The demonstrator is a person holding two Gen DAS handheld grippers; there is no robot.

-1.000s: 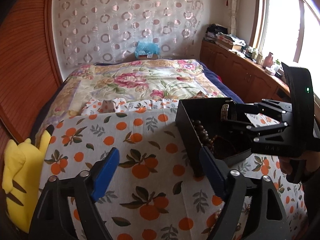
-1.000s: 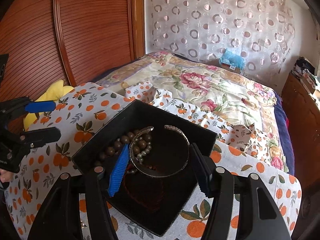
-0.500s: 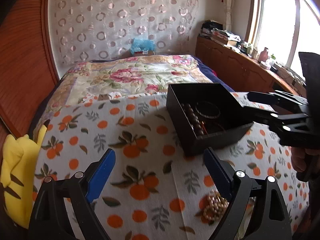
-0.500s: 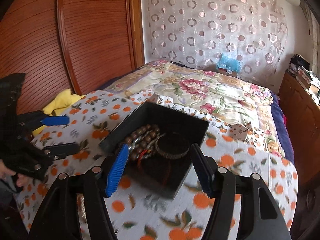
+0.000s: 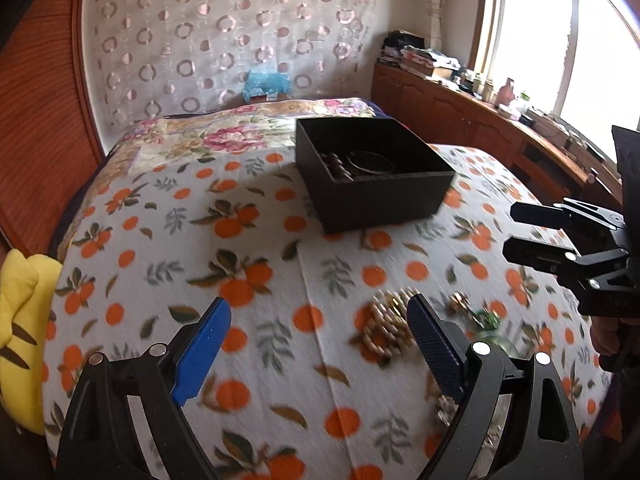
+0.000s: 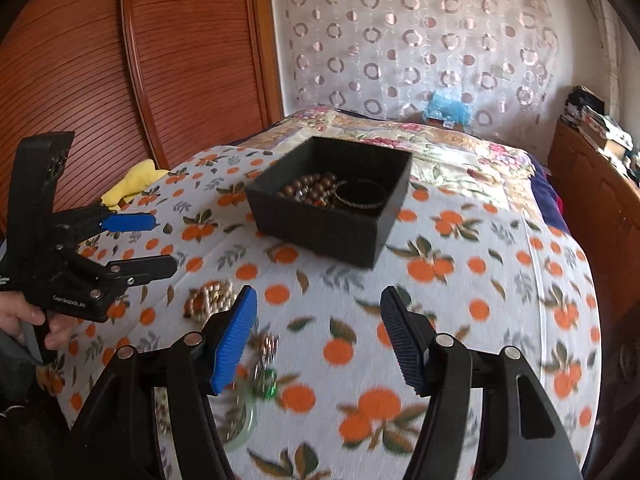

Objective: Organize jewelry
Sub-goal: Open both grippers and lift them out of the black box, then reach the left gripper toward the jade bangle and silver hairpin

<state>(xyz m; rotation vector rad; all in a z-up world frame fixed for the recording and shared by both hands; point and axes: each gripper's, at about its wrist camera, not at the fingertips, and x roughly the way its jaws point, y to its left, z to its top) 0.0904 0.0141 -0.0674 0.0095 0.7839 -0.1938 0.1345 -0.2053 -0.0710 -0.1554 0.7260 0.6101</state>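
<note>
- Black box [image 6: 332, 216] sits on the orange-print blanket [image 6: 460, 280] covering the bed; holds brown bead strings [image 6: 310, 192] and a dark bangle [image 6: 362, 198].
- Loose jewelry lies on the blanket nearer the camera, well apart from the box: pale bead cluster [image 5: 386, 328], small green-stoned piece [image 6: 266, 380], pale ring-shaped piece [image 6: 240, 424]. All blurred; types hard to make out.
- Left gripper [image 5: 320, 344]: jaws released, nothing between them; its right finger overlaps the bead cluster's edge.
- Right gripper [image 6: 316, 336]: jaws released, empty, above bare blanket; its left finger hides part of the loose pieces.
- Yellow plush [image 5: 20, 320] at the blanket's left edge, cut off.
- Behind: floral quilt [image 6: 440, 148], circle-patterned curtain [image 6: 400, 40], wooden panel [image 6: 120, 60].
</note>
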